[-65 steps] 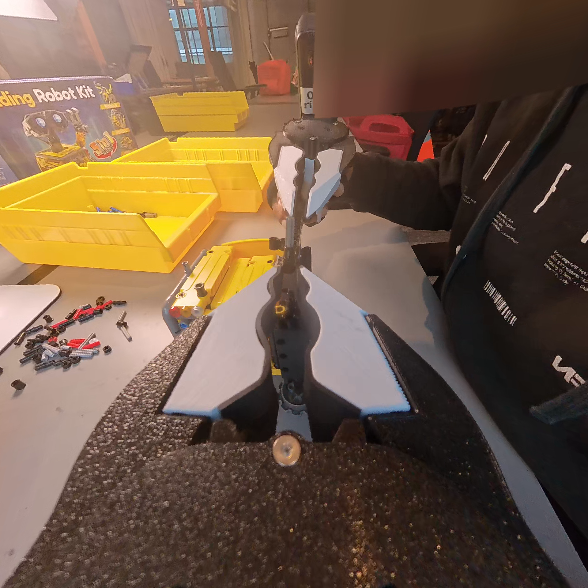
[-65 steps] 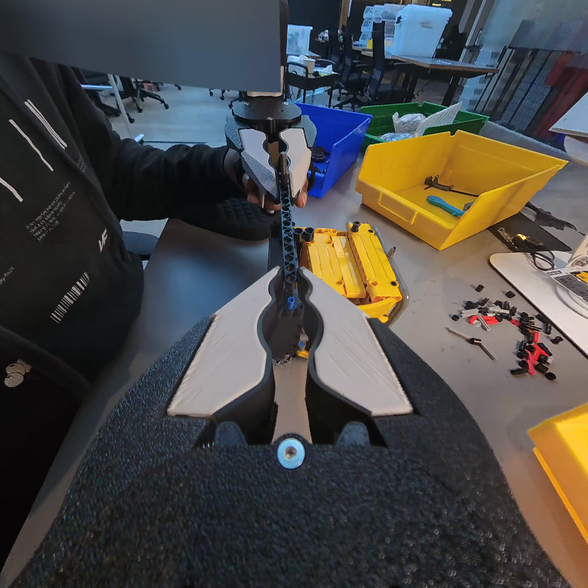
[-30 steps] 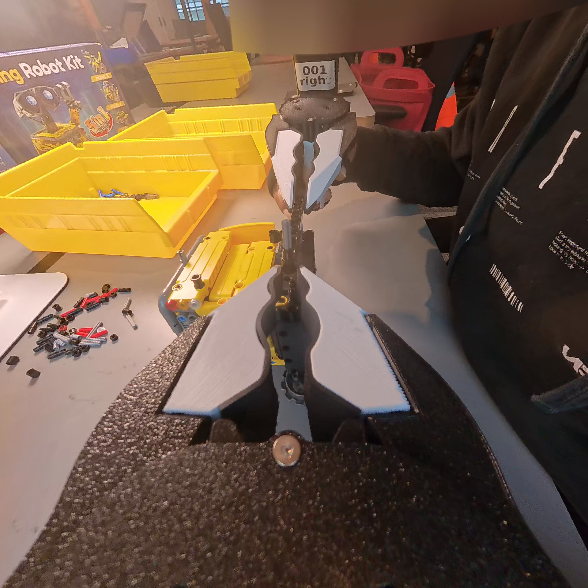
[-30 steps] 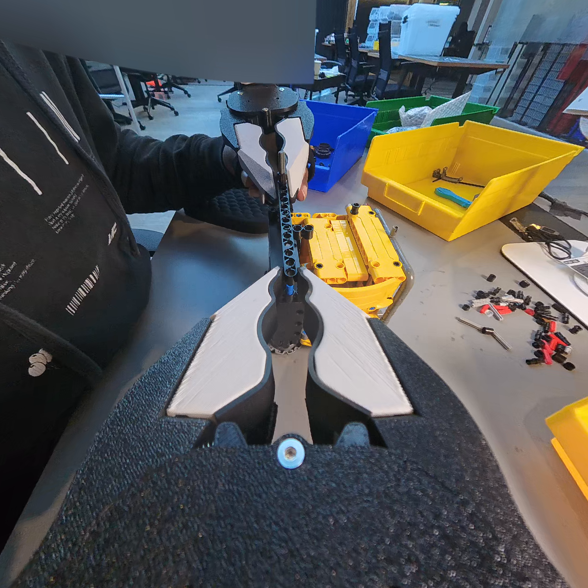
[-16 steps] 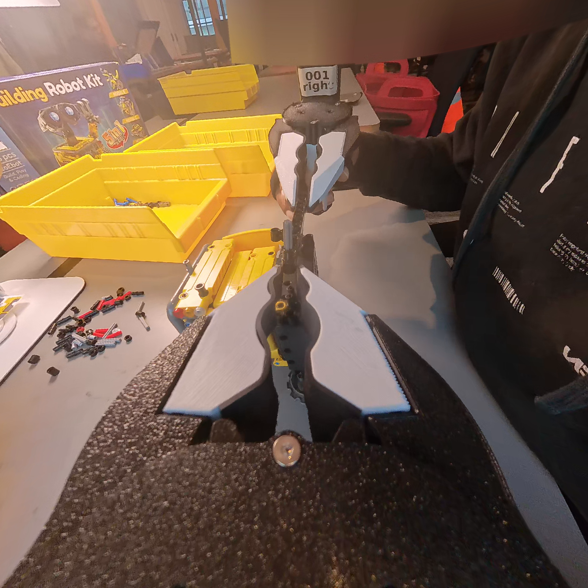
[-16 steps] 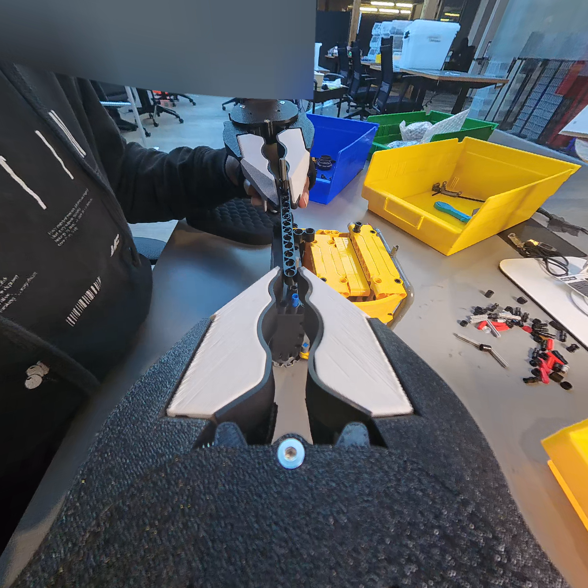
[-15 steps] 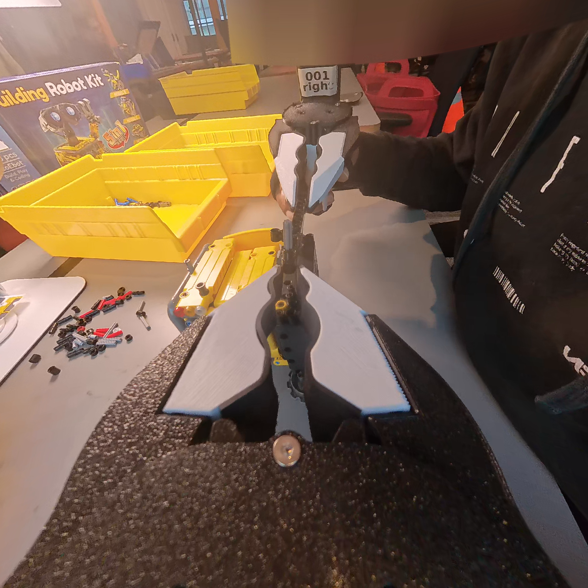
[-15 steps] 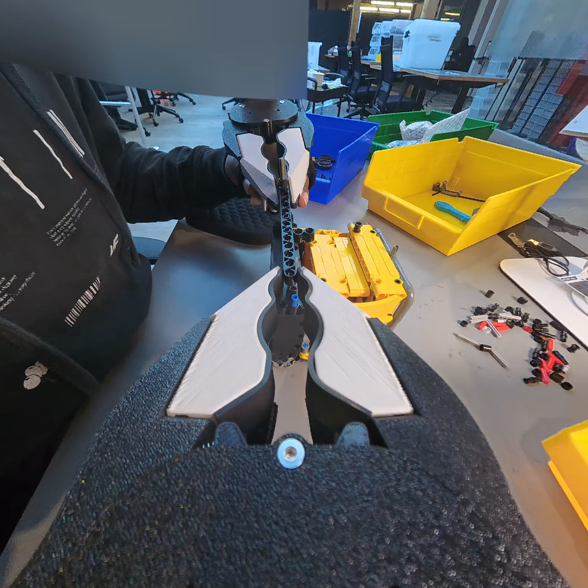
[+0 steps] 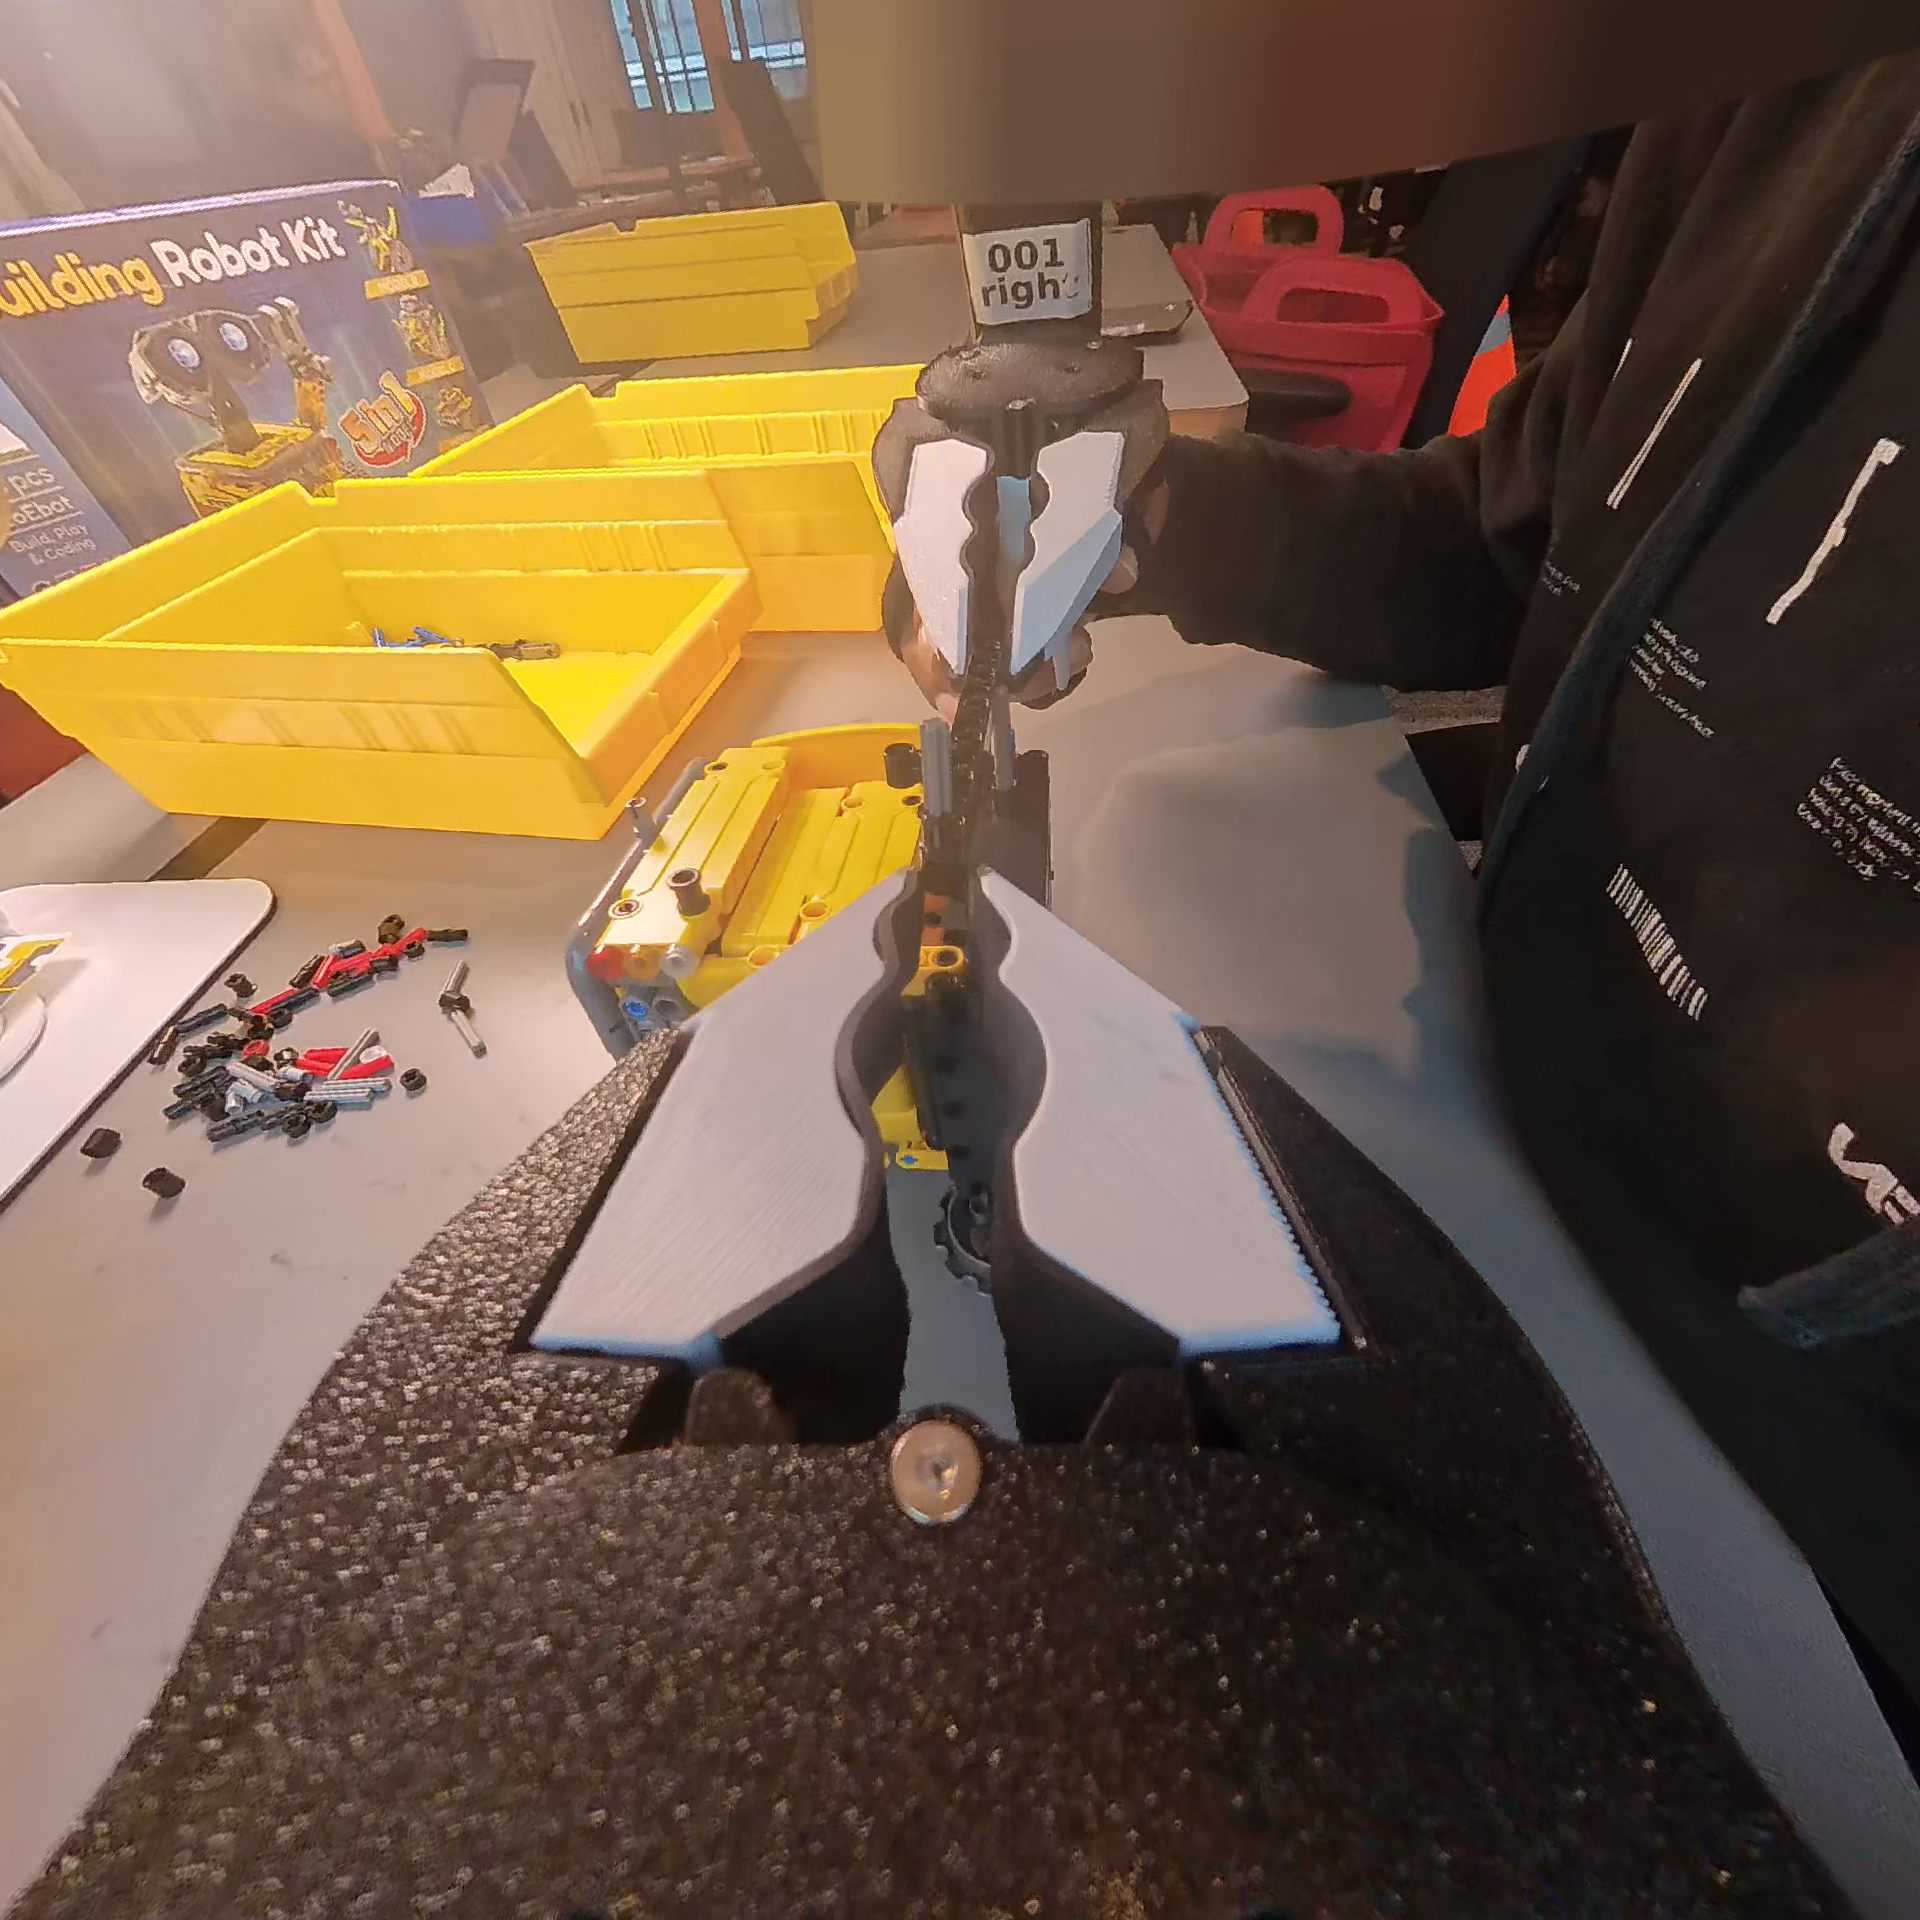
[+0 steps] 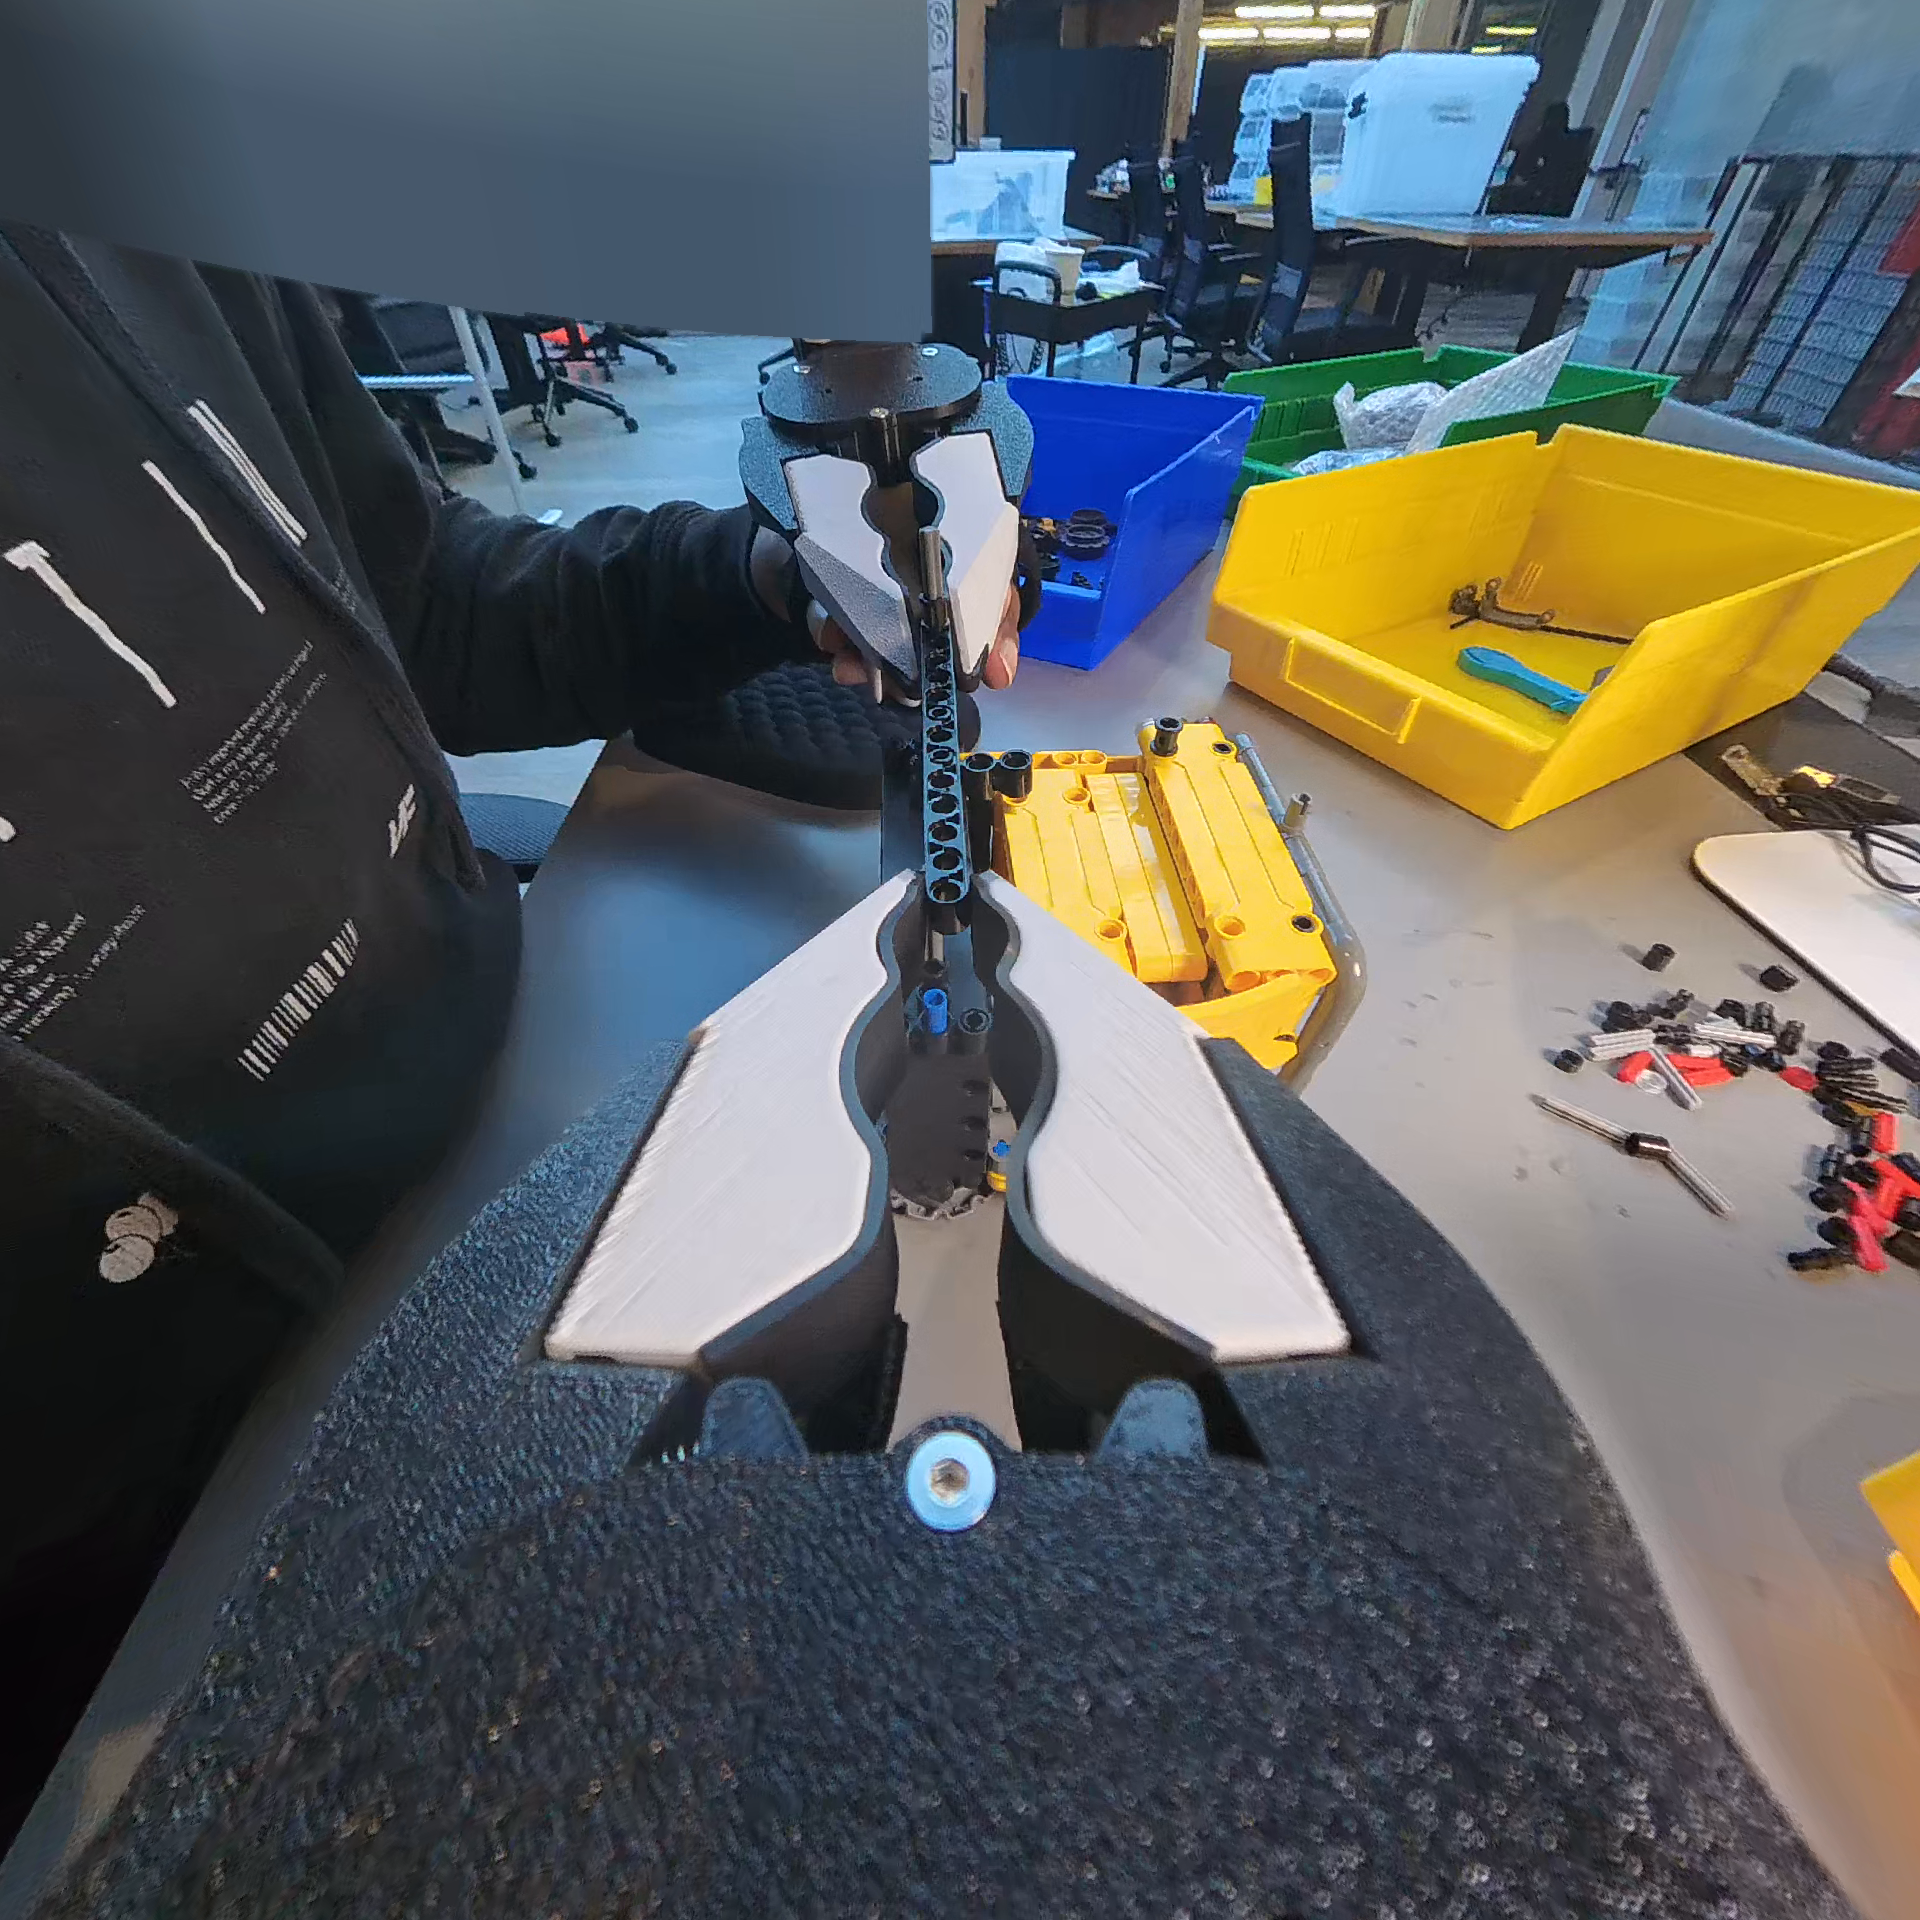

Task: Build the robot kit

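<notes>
L gripper (image 9: pixel 951 914) + R gripper (image 10: pixel 945 904) – both clamped on black beam (image 10: pixel 943 790)

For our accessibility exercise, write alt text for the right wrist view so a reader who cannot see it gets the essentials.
Two handheld grippers face each other, the right gripper and the left gripper each shut on an end of a long black holed beam held above a grey table. Beside it lies a yellow block assembly, with small loose parts and a yellow bin to the right.

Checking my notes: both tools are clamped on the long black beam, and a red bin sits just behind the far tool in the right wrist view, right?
Not quite. In the right wrist view that bin is blue, not red. Both tools, left and right, do clamp the black beam.
</notes>
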A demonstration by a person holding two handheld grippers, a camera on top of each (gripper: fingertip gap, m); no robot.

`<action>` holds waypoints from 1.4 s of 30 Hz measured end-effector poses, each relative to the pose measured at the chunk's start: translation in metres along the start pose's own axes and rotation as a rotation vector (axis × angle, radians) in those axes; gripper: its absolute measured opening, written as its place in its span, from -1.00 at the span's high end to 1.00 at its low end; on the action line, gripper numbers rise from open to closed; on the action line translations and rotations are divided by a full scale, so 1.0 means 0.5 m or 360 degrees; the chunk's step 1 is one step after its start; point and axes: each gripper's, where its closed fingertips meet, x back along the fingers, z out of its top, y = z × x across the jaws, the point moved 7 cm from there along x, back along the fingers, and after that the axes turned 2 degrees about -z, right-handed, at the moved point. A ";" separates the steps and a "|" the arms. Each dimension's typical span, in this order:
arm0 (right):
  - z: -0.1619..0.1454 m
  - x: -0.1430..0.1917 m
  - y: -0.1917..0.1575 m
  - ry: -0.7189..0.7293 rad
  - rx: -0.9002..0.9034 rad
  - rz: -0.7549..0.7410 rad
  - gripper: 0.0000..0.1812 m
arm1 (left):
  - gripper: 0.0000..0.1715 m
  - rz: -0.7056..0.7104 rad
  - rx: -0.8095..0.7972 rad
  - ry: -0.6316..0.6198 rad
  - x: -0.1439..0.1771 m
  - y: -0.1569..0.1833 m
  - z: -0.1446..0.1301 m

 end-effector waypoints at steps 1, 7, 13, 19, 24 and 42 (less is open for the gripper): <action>0.000 0.000 -0.001 -0.0001 0.0002 0.0002 0.91 | 0.94 -0.0001 0.0001 0.0002 0.000 0.001 0.001; 0.001 0.001 -0.002 0.0020 -0.0020 0.0025 0.91 | 0.94 -0.0014 0.0008 -0.0001 -0.001 0.003 0.000; -0.008 -0.001 0.000 0.0010 -0.0058 0.0039 0.91 | 0.94 -0.0013 0.0014 -0.0017 -0.003 0.004 -0.004; -0.029 -0.010 0.000 -0.0079 -0.0069 0.0050 0.90 | 0.94 -0.0033 0.0031 -0.0059 -0.007 0.007 -0.012; -0.033 -0.015 -0.010 -0.0136 -0.0036 0.0074 0.77 | 0.94 -0.0051 0.0051 -0.0084 -0.009 0.008 -0.018; -0.031 0.007 0.000 -0.0080 -0.0051 0.0025 0.91 | 0.94 -0.0051 0.0070 -0.0133 -0.011 0.013 -0.024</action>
